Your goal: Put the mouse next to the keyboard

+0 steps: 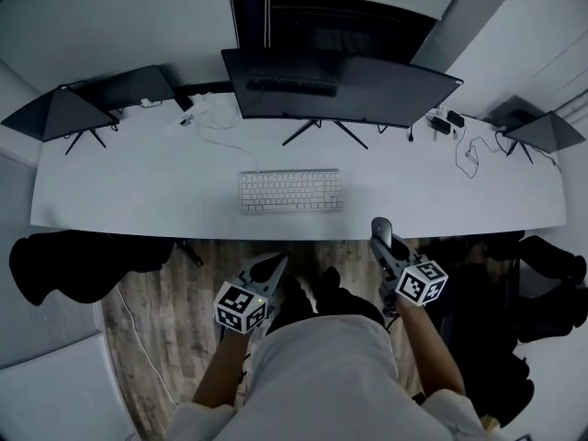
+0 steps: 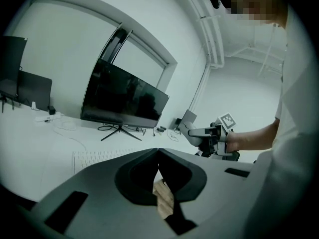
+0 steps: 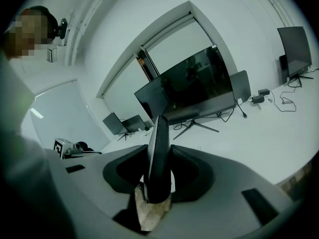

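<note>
A white keyboard (image 1: 291,191) lies in the middle of the white desk (image 1: 138,191), also seen low in the left gripper view (image 2: 99,158). My right gripper (image 1: 378,238) is just off the desk's front edge, right of the keyboard, shut on a dark mouse (image 1: 382,227). In the right gripper view the mouse (image 3: 158,143) stands on edge, clamped between the jaws of the right gripper (image 3: 158,155). My left gripper (image 1: 277,262) hangs below the desk edge over the wooden floor, and in its own view the left gripper (image 2: 158,152) has its jaws touching with nothing held.
A wide dark monitor (image 1: 340,85) stands behind the keyboard on a splayed foot. Dark tilted screens sit at the far left (image 1: 55,113) and far right (image 1: 547,131), with cables (image 1: 470,154) and small devices near them. Black chairs (image 1: 73,260) flank the person.
</note>
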Motion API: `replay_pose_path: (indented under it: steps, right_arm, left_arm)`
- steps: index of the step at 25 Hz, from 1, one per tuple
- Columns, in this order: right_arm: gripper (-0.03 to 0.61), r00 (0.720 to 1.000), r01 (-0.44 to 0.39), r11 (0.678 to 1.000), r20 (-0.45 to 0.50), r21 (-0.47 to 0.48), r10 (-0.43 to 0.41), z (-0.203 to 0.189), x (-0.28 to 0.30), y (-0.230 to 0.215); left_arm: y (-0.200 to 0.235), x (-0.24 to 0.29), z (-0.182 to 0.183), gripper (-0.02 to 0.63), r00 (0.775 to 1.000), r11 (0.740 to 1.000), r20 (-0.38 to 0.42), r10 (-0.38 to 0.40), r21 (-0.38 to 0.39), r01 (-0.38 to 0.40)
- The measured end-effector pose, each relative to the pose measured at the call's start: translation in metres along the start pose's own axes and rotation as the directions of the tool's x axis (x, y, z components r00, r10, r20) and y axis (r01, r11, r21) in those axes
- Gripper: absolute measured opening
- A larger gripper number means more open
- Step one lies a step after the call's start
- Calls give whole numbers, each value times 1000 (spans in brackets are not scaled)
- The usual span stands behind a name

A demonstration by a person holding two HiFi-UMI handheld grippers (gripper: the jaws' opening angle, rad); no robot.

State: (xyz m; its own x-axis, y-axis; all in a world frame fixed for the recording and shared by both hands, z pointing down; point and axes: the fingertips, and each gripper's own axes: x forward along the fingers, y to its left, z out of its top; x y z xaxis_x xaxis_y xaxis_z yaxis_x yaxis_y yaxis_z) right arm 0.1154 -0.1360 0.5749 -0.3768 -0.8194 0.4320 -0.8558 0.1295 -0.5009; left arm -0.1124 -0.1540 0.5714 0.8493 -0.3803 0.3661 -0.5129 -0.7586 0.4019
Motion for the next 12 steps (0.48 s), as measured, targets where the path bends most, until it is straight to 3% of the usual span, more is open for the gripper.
replay_pose_path:
  steps: [12]
  right_arm:
    - [152,996,-10,1000,-83,-9,10,-4,28,-33]
  left_arm:
    - [2,37,-4,17,1000,999,-17,9,-35,-10]
